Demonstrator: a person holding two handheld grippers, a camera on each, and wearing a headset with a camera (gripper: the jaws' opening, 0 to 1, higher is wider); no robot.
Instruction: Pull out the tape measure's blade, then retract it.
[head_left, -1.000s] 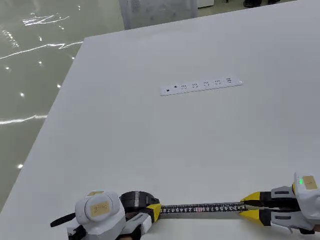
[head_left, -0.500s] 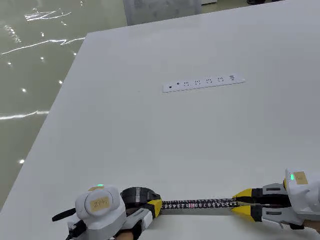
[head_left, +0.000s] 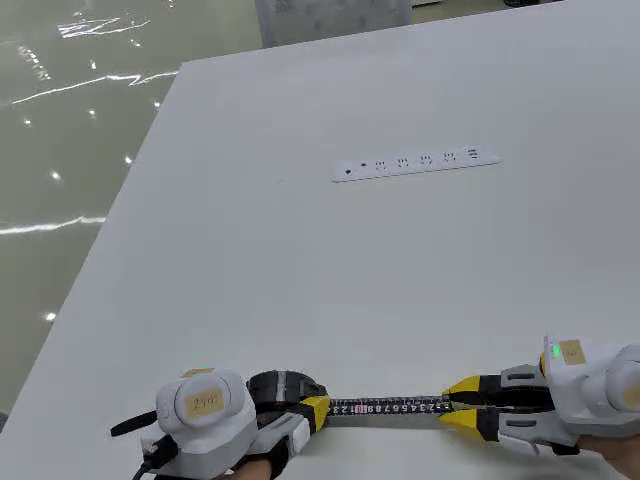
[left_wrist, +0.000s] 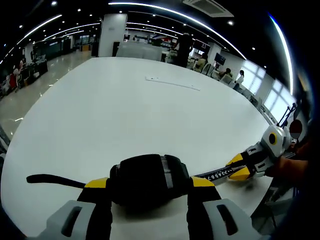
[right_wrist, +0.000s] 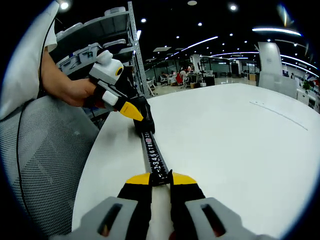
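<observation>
A black tape measure case (head_left: 283, 389) (left_wrist: 148, 179) lies at the near edge of the white table (head_left: 300, 250), with my left gripper (head_left: 305, 415) (left_wrist: 149, 186) shut on it. Its black blade (head_left: 390, 407) (right_wrist: 154, 157) with white numerals runs rightward out of the case. My right gripper (head_left: 452, 402) (right_wrist: 160, 179) is shut on the blade's far end, yellow fingertips (head_left: 462, 386) pinched together. In the right gripper view the case (right_wrist: 144, 123) sits in the left gripper's yellow tips. In the left gripper view the blade (left_wrist: 218, 174) leads to the right gripper (left_wrist: 238, 167).
A white power strip (head_left: 416, 163) (left_wrist: 171, 83) lies flat in the middle of the table, well beyond the grippers. The table's left edge (head_left: 110, 215) drops to a glossy floor. A grey mesh chair (right_wrist: 45, 165) stands beside the table by the person.
The exposed blade has grown shorter: my right gripper has moved left toward the case with the blade end in it. The left gripper holds the case in place. The head camera shifted slightly.
</observation>
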